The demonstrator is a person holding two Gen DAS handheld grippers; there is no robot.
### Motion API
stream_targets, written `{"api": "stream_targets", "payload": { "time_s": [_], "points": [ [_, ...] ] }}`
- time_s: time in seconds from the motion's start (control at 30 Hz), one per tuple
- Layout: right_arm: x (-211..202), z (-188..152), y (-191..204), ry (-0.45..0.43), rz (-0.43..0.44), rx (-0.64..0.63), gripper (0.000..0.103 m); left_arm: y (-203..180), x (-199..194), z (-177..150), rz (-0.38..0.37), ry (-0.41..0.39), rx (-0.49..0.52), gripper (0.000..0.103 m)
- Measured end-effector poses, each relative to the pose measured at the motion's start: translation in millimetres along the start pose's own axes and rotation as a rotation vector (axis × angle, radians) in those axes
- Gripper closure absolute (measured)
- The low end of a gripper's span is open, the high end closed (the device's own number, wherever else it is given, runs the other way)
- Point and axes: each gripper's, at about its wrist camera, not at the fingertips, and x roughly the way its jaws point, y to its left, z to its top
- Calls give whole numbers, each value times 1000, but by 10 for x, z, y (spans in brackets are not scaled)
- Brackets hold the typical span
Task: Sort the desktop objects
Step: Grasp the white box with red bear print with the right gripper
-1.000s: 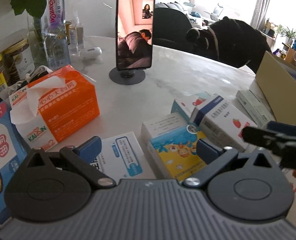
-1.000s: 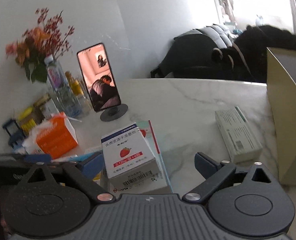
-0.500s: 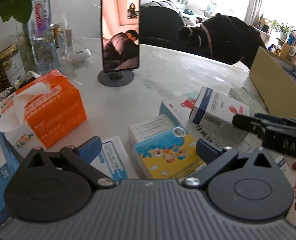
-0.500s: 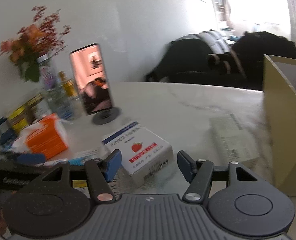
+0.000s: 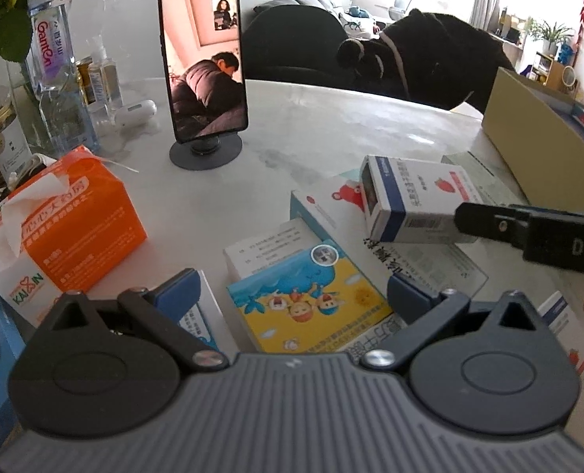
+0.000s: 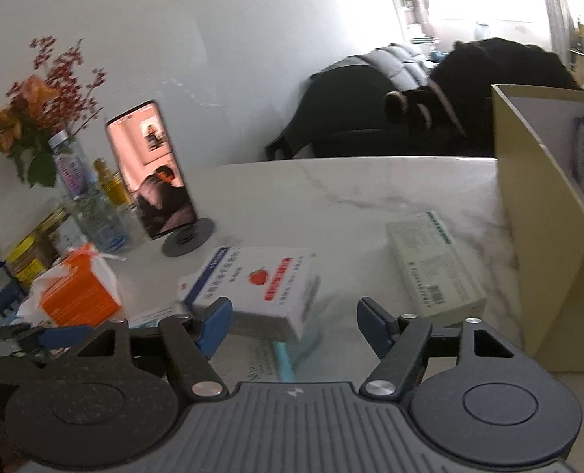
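**Strawberry box near the right gripper, cardboard bin at three o'clock**

The strawberry box [image 5: 418,201], white with a blue stripe, sits tilted on a flat teal-edged box [image 5: 331,205] at two o'clock in the left wrist view, just short of the cardboard box [image 5: 544,157] that already holds some cartons. We see one finger of the right gripper [image 5: 489,222] lying against its near face; the other finger is hidden, so this view cannot say whether it is pinched. Our left gripper [image 5: 292,295] is spread wide and holds nothing, its fingers either side of the yellow cartoon box [image 5: 307,307] without touching it. The orange tissue box [image 5: 75,220] sits at ten o'clock, the phone on its stand [image 5: 203,67] at twelve.

In the right wrist view, the right gripper [image 6: 294,325] stands partly open. The strawberry box [image 6: 252,283] lies at eleven o'clock; the left pad is at its near corner, the right pad is clear of it. We judge no firm hold here. To grip well, we should centre the box between the pads, close across its narrow faces, and lift before swinging to the cardboard box [image 6: 536,236] at three o'clock, clearing the green-edged box [image 6: 434,264] between.
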Motion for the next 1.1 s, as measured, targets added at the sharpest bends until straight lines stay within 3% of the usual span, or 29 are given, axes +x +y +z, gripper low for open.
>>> {"api": "stream_targets", "payload": {
  "time_s": [0.13,0.33,0.5,0.67,0.97,1.1],
  "points": [
    [89,-1,147,30,39,-45,28,7,10,-6,2,5,0,0],
    [277,8,231,73,16,-67,27,91,19,-5,36,12,-19,0],
    [392,43,125,90,-31,-8,28,98,48,-20,93,27,-13,0],
    [401,57,-18,87,-66,68,27,33,76,-20,99,24,18,0],
    [374,9,-167,143,117,214,22,-87,158,-2,52,23,43,1],
    [345,4,-234,162,190,281,20,-249,217,-35,83,29,115,1]
  ]
}}
